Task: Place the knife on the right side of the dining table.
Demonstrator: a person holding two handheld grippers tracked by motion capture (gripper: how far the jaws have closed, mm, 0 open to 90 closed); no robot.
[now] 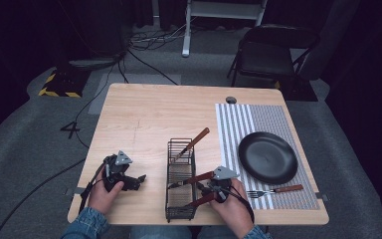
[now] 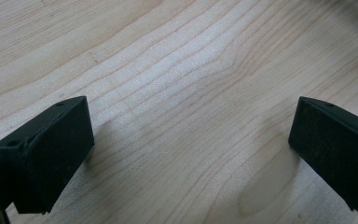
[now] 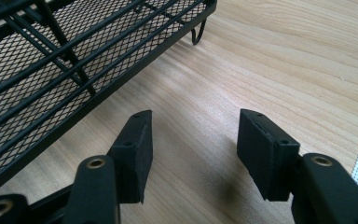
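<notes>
Left tool (image 1: 140, 179): rests low on the pale wooden counter (image 1: 139, 119), jaws spread wide with nothing between them; it seems parked out of the way while the other hand works.
Black wire mesh caddy (image 1: 181, 196): stands at the counter's near middle, between the two hands, so either can reach it; three wooden-handled utensils lean in it, handles up and tilted right, easy to pluck.
Right tool (image 1: 210, 191): released, jaws apart and bare, just beside the caddy's right wall, close to the handles; I judge it is about to take one.
Wooden-handled fork (image 1: 274, 190): lies flat on the striped grey placemat (image 1: 258, 117), below the plate, likely as part of a place setting.
Round black plate (image 1: 267, 157): sits centred on the placemat, bare.
</notes>
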